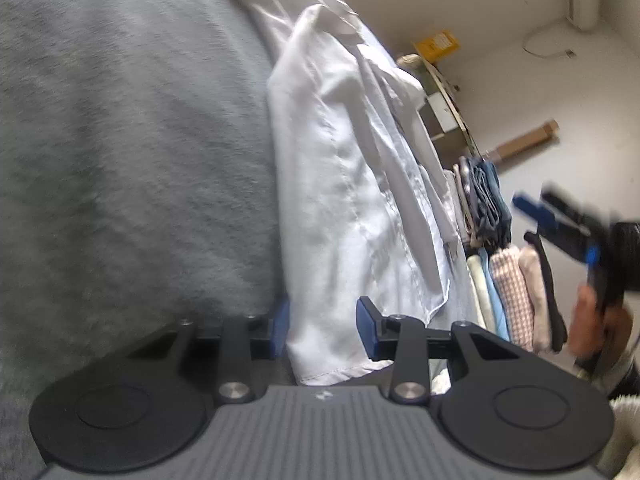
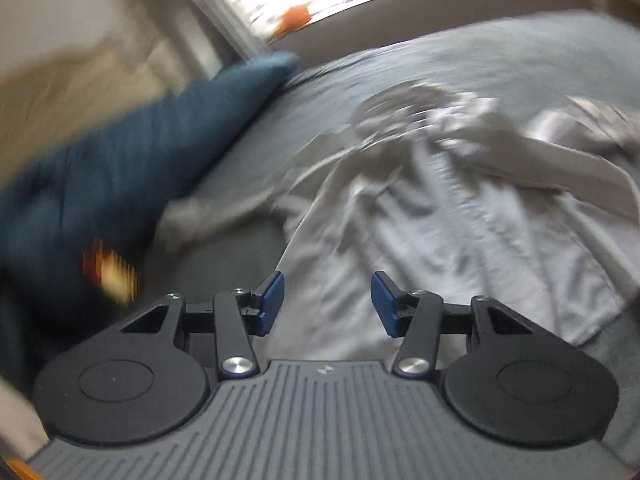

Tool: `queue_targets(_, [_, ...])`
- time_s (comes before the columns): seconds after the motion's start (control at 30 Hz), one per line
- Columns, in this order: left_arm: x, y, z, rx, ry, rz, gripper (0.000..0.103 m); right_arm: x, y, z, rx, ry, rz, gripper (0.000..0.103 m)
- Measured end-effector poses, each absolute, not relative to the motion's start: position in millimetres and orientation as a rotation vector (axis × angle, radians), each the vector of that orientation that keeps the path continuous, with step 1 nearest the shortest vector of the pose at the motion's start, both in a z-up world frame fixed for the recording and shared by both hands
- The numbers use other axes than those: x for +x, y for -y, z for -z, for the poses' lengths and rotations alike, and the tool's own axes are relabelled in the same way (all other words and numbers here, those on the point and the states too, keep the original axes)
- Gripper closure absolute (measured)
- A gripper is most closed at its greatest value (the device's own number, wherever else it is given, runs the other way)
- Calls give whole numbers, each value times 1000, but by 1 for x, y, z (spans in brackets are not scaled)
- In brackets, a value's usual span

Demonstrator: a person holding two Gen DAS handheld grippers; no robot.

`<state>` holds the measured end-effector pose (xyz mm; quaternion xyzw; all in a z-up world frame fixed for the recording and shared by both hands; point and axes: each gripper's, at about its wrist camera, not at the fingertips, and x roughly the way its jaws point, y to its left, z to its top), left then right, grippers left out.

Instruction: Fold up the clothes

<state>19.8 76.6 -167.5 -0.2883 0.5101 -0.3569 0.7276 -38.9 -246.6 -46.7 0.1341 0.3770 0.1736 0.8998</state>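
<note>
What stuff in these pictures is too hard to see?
- Orange-yellow thing, right wrist view: smeared by motion blur, no telling what it is.
- White shirt collar end, right wrist view: blurred, so buttons and sleeves are unclear.
- Shirt hem, left wrist view: its lower part is hidden behind the left gripper.
- Right gripper, left wrist view: blurred.
- Yellow item on the far shelf: too small.

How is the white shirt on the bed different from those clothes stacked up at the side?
The white shirt lies spread out and rumpled on the grey bed cover; the stacked clothes are folded into neat bundles. The shirt is one plain white piece; the stack mixes blue, checked, cream and dark fabrics. Neither is held by a gripper.
</note>
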Motion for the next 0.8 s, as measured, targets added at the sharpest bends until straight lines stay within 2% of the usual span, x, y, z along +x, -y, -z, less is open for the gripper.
queue_targets(0.17, [16, -94, 165, -707, -1122, 737, 65, -51, 143, 89, -109, -916, -556, 56])
queue_targets(0.27, [14, -107, 164, -721, -1110, 708, 65, -60, 99, 110, -277, -919, -643, 56])
queue_targets(0.6, [43, -131, 162, -751, -1047, 666, 64, -69, 35, 161, -543, -932, -724, 55])
queue_targets(0.7, [71, -135, 159, -778, -995, 623, 61, -71, 36, 166, -563, -912, -712, 57])
queue_targets(0.8, [107, -139, 153, -811, -926, 562, 52, -67, 41, 164, -526, -910, -682, 70])
